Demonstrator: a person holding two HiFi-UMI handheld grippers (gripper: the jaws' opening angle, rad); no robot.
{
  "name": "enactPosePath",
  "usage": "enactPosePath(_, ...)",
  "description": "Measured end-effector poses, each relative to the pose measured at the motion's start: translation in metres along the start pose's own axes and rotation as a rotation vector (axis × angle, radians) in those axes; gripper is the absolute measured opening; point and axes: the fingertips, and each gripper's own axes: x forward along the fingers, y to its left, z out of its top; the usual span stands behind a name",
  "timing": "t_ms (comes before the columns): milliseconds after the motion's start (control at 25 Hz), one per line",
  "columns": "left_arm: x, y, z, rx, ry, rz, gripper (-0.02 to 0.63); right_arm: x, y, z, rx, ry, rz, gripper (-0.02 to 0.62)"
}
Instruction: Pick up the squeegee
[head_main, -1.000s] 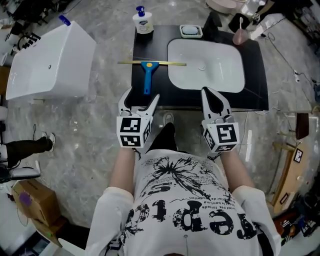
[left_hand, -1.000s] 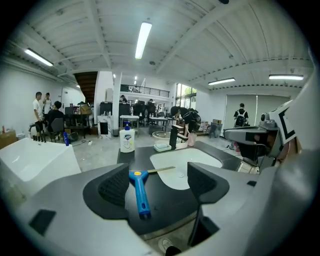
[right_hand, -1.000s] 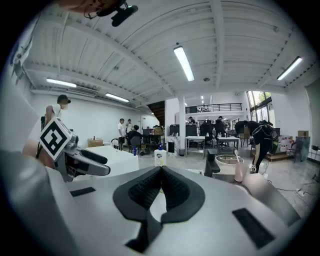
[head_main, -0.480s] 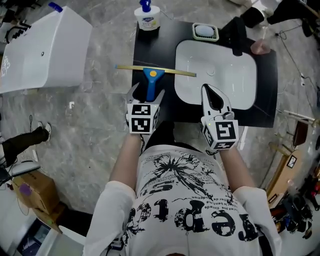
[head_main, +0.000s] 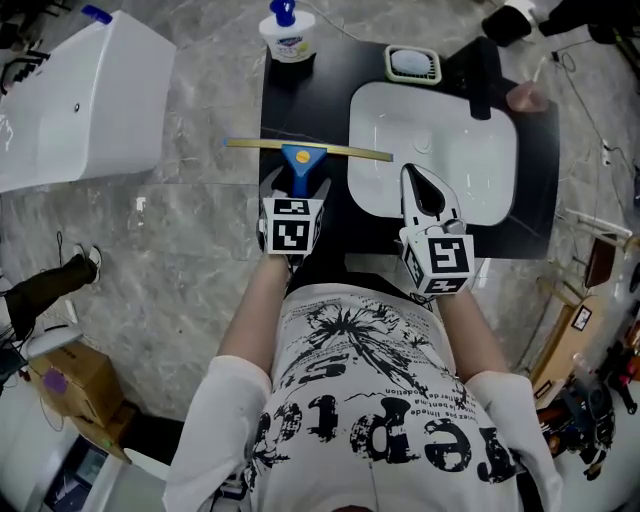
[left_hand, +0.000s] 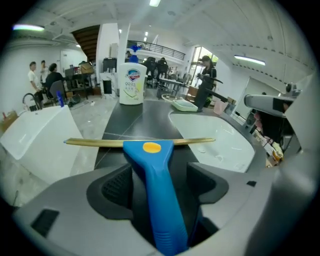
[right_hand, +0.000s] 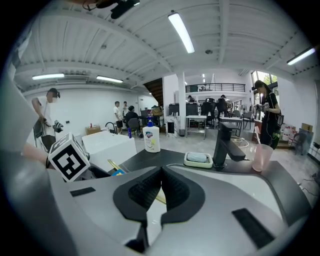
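The squeegee (head_main: 298, 160) lies flat on the black countertop (head_main: 310, 95), its blue handle pointing toward me and its yellow blade crosswise. My left gripper (head_main: 297, 184) is open, one jaw on each side of the handle. In the left gripper view the handle (left_hand: 152, 165) runs between the pads with a narrow gap on the right side. My right gripper (head_main: 420, 178) is shut and empty, hovering over the near rim of the white sink (head_main: 440, 150). From the right gripper view its jaws (right_hand: 160, 172) meet at the tips, and a bit of the squeegee (right_hand: 116, 170) shows at left.
A soap pump bottle (head_main: 285, 35) stands at the counter's far left. A soap dish (head_main: 412, 63), a black faucet (head_main: 482, 80) and a pink cup (head_main: 527, 97) sit behind the sink. A white tub (head_main: 70, 100) stands on the floor to the left.
My left gripper has moved forward from the counter's near edge until its open jaws straddle the blue handle. The right gripper has edged forward over the sink rim, still shut.
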Motion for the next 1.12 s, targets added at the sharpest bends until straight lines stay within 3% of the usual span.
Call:
enactPosePath(120, 0.003, 0.008, -0.003, -0.001, -0.016, 0.086, 0.263, -0.007, -0.005, 0.002, 0.010, -0.003, -0.011, 0.015)
enactPosePath(160, 0.002, 0.009, -0.003, 0.000, -0.020, 0.104, 0.263, -0.010, -0.007, 0.003, 0.015, -0.003, -0.015, 0.015)
enactPosePath(320, 0.000, 0.009, -0.004, -0.016, -0.011, 0.119, 0.250, -0.018, -0.015, 0.001, 0.029, 0.005, -0.033, 0.015)
enactPosePath(440, -0.001, 0.009, -0.003, -0.032, -0.004, 0.138, 0.168, -0.021, -0.015, 0.002, 0.030, 0.001, -0.026, 0.015)
enactPosePath(800, -0.010, -0.001, -0.006, -0.084, -0.022, 0.165, 0.146, -0.031, -0.013, 0.008, -0.006, -0.012, 0.024, 0.015)
enactPosePath(1120, -0.044, -0.017, 0.024, -0.079, -0.133, 0.179, 0.146, -0.047, -0.028, 0.023, -0.020, -0.039, 0.031, 0.015)
